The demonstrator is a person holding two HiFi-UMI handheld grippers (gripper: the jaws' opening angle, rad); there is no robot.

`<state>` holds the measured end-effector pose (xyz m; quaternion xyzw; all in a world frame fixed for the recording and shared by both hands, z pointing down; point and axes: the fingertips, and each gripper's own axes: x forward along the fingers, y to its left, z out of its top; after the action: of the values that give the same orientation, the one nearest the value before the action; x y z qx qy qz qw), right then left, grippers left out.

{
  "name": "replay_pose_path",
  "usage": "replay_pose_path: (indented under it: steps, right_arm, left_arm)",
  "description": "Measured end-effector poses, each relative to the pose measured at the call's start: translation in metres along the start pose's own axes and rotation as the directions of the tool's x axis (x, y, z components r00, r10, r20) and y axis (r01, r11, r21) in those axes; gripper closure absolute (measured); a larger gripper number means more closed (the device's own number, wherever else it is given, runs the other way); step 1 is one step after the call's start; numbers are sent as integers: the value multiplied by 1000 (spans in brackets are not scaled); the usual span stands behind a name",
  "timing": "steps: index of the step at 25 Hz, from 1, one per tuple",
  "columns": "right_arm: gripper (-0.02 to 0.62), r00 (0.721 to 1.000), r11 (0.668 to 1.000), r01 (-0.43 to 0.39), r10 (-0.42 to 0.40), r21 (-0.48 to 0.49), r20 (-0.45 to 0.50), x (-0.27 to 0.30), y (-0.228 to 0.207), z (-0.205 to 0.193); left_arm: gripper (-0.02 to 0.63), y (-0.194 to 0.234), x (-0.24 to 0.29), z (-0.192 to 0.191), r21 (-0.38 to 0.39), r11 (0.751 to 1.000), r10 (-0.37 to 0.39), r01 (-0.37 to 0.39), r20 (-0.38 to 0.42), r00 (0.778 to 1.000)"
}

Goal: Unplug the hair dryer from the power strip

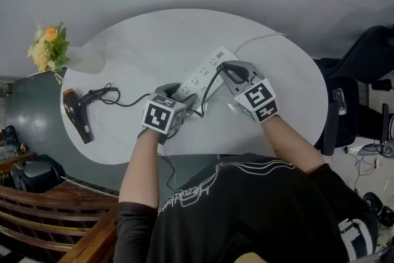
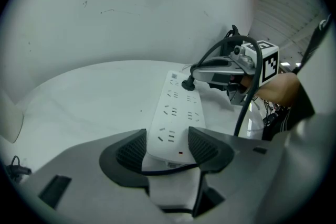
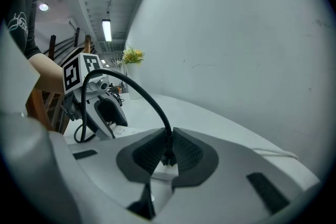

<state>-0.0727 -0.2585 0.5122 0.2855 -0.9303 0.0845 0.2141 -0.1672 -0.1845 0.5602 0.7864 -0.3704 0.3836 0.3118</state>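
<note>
Left gripper (image 2: 167, 147) clamps power strip (image 2: 176, 107) end; right gripper (image 3: 168, 153) pinched tight on hair dryer plug (image 2: 188, 83). We pull straight out of socket, no twisting, strip pinned down.

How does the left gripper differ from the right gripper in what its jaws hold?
The left gripper holds the end of the white power strip, with its jaws wide apart. The right gripper holds the black plug, with its jaws nearly together. Both are shut on something.
</note>
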Motion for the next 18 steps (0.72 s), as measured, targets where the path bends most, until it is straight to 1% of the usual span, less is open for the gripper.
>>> replay_pose_path:
  steps: [5,8,12,14,18]
  right_arm:
    - [569,1000,1000,-8,9,-23,15,-5,1,-2]
    - [569,999,999,-3,4,-34,40,-12,2,-6]
    - [569,1000,1000,3,-3,-8,18,-10,1,-5]
    - [569,1000,1000,12,-12,4,1,-7,-1,-4]
    - [569,1000,1000,17,-17,21,-1,-3,-3,-2]
  left_arm:
    - [357,1,0,1,-14,1000,3,-2,11,1000]
    - [356,1,1,1,3,1000,-5,5,12,1000]
    - [356,0,2,2,12,1000,-13,13,-15,1000]
    - [356,-1,2,2,11,1000,-7,7,-15,1000]
    - [356,-1,2,2,0,1000,-3,3,-22,1000]
